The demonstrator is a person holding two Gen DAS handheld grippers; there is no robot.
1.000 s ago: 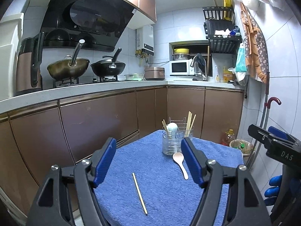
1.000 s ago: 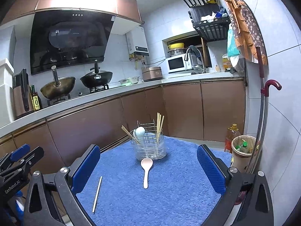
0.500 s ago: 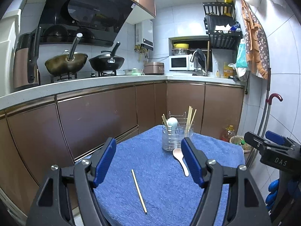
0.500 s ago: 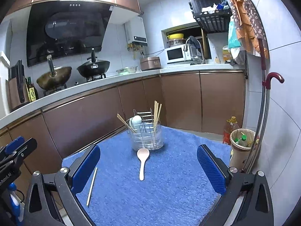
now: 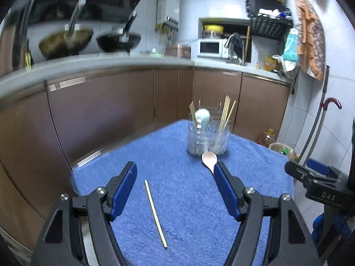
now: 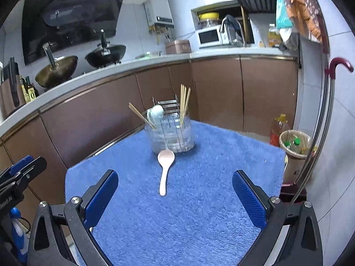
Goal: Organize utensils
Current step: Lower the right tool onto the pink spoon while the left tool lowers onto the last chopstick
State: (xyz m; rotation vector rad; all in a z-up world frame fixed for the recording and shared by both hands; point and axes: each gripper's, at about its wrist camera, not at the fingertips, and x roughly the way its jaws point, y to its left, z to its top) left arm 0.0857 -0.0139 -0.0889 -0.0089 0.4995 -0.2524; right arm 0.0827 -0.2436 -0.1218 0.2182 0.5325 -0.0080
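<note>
Left wrist view: left gripper (image 5: 175, 177) spread wide, framing loose chopstick (image 5: 155, 214); right gripper (image 6: 175, 187) likewise spread, empty, framing pink spoon (image 6: 164, 170), both destined for holder (image 6: 169, 133)

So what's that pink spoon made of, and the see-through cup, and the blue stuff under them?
The pink spoon looks like smooth plastic or glazed ceramic: even pale colour and a soft sheen; I cannot tell which. The see-through cup seems to be clear plastic or glass, since the sticks inside show through its wall. The blue cover looks like fluffy towel fabric, with a fuzzy, matte pile.
</note>
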